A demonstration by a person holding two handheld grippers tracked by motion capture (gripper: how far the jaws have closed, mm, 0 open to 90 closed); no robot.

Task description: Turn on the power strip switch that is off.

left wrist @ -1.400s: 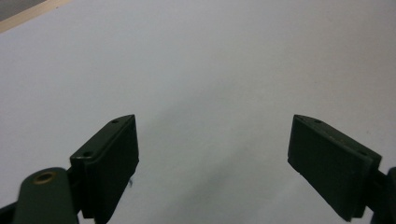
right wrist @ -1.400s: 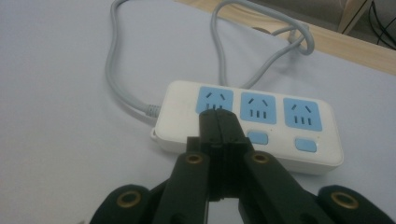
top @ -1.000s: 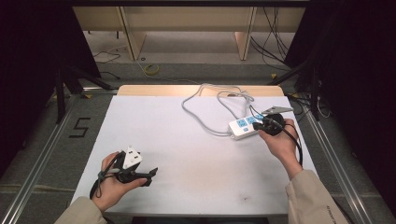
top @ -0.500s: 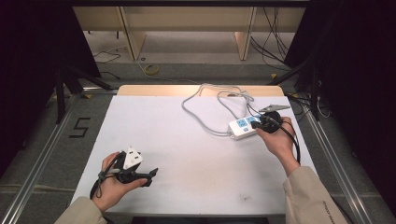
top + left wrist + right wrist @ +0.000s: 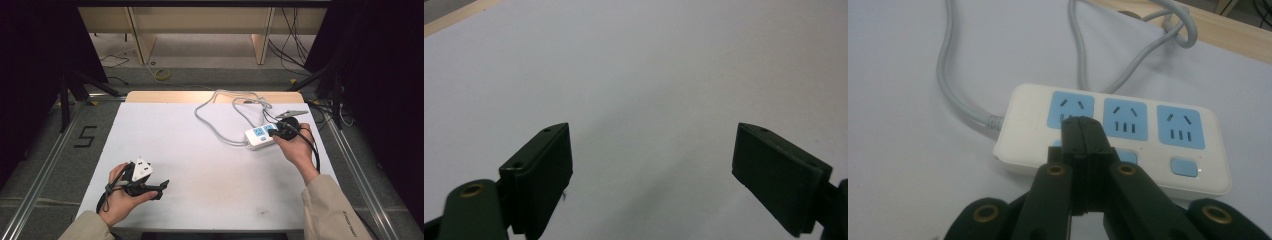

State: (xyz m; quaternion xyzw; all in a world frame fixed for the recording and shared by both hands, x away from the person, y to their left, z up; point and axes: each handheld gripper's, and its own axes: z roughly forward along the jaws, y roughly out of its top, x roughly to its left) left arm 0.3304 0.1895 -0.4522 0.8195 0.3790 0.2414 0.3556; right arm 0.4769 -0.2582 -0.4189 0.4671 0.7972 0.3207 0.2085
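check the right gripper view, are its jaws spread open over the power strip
No, the right gripper has its jaws pressed together, with their tips over the white power strip near its leftmost blue socket.

light: even, overhead | surroundings: dark | shadows: soft | focus: slightly soft, grainy

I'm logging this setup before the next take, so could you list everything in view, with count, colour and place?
power strip: one, white with three blue sockets and blue buttons, right side of the table, under the right gripper's tips
cable: one, grey, looping from the strip toward the far edge
table: one, white top with a wooden far edge
number marking: one, black "5", on the floor left of the table
shelf unit: one, pale wood, beyond the table
left gripper: black, jaws open over bare table, near left corner
right gripper: black, jaws shut, tips at the strip's first socket
hands: two, sleeves beige
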